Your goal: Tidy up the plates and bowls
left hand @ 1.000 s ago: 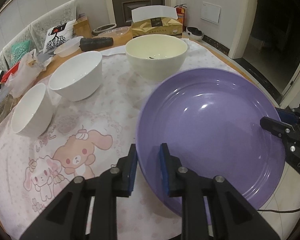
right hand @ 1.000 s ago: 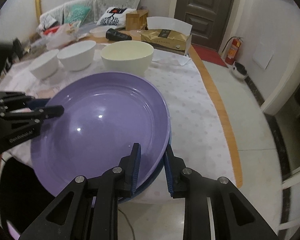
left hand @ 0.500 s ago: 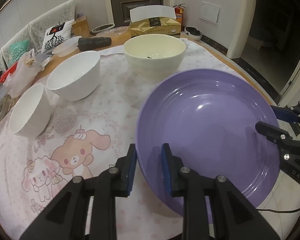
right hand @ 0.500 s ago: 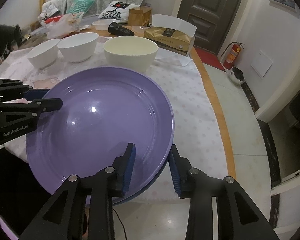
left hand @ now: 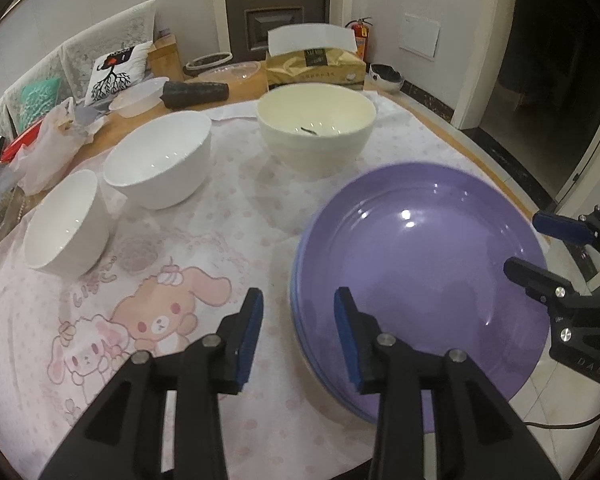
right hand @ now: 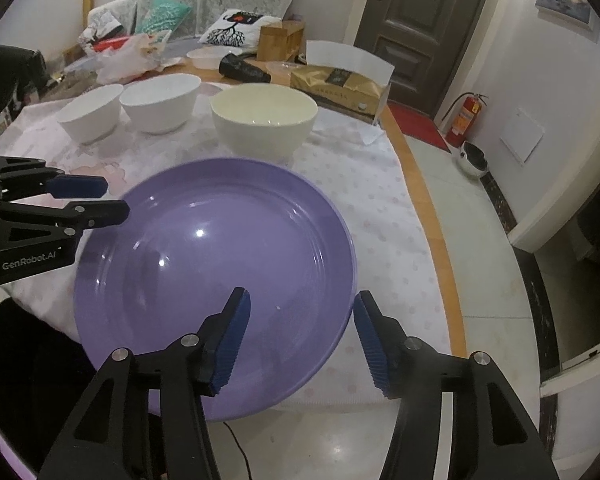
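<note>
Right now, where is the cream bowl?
In the left wrist view the cream bowl sits on the tablecloth just beyond the purple plate, right of two white bowls, before the tissue box.

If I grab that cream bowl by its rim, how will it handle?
The cream bowl looks rigid and probably ceramic, so likely heavy for one rim pinch and breakable. Its glossy wall may slip. It stands upright on a wide base, so pushing should slide it, not tip it.

Glossy glazed purple plate (right hand: 220, 248), light glinting off smooth ceramic. Same shine on white bowls (left hand: 160, 160) and cream bowl (left hand: 316, 128). Soft matt printed tablecloth (left hand: 140, 280) over a wooden table (right hand: 432, 216). Matt black plastic gripper fingers (right hand: 384, 344), ribbed blue pads (right hand: 232, 344), bright metal screws.
</note>
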A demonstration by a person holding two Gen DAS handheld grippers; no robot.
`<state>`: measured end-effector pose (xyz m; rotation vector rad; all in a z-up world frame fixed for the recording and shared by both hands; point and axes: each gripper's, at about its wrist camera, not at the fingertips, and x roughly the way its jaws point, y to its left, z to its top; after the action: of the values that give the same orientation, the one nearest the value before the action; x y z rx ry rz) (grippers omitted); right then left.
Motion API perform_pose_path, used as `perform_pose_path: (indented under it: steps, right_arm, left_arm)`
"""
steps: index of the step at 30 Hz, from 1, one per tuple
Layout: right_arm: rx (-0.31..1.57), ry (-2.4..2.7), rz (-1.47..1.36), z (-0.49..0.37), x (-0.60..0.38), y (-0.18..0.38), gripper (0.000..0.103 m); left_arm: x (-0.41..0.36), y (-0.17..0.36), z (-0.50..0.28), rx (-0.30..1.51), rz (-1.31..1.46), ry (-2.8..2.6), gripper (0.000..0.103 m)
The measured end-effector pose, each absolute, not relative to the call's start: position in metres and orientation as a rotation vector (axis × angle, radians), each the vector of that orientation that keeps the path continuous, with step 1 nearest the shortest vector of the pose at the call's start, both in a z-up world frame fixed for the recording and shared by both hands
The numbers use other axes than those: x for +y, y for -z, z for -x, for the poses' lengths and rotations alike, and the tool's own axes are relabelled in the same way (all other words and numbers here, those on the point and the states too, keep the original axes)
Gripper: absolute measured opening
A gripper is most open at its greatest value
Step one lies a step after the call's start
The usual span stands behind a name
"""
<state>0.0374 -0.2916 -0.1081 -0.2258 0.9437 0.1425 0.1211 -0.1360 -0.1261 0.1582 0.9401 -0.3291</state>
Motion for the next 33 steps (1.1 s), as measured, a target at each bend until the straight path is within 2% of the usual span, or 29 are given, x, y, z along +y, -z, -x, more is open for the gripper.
perform_pose_path:
  steps: [6,10,16,26,27,29,33]
  right_arm:
    - [0.899,-0.192,0.190,-0.042,-0.278,0.090,0.052]
    - [0.873,-0.283,0.128,-0.051,-0.262,0.081,0.059]
    - [0.876,-0.372,0.117,-0.081,-0.222,0.078,0.060]
    - [0.893,-0.525,0.083,-0.142,-0.155,0.083,0.066]
    - [0.890,-0.534,0.100,-0.147,-0.148,0.084,0.067]
    - [0.889,-0.550,0.117,-0.158,-0.135,0.088,0.081]
    - [0.911,-0.544,0.148,-0.182,-0.115,0.102,0.085]
  left_arm:
    - [-0.111,0.104,-0.125,0.904,-0.113,0.319,0.034]
    - [-0.080,0.086,-0.136,0.884,-0.061,0.300,0.037]
    - [-0.033,0.063,-0.164,0.866,-0.029,0.254,0.039]
    - [0.018,0.060,-0.240,0.929,-0.015,0.168,0.040]
    - [0.019,0.062,-0.247,0.936,-0.020,0.163,0.040]
    - [0.022,0.068,-0.265,0.958,-0.028,0.156,0.039]
    - [0.021,0.081,-0.296,1.003,-0.023,0.161,0.039]
